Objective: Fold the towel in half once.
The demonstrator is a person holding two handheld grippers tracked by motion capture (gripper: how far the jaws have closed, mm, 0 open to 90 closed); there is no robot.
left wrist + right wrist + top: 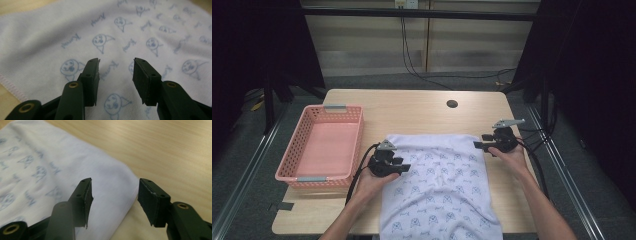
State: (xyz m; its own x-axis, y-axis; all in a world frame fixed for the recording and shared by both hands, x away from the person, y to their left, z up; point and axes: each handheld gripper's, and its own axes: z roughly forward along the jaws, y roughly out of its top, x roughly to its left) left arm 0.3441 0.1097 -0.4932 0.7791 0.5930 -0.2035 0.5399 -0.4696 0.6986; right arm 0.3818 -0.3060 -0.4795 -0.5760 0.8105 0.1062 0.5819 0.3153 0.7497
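white printed cotton cloth (439, 185) lay flat for folding | left hand-held gripper (401, 168) released at 9 o'clock edge | right hand-held gripper (480, 145) released at 2 o'clock corner

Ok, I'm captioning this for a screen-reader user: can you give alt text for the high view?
A person's two hands hold the left gripper and right gripper, jaws open, at either side of a white printed cloth lying on a wooden table. A pink basket sits at the left.

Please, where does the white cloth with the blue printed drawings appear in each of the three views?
High view: white cloth with blue printed drawings, bottom centre, on the wooden table.
Left gripper view: it lies behind both black jaws.
Right gripper view: it is at left; its edge runs between the jaws.
Shared landmark: the blue prints.
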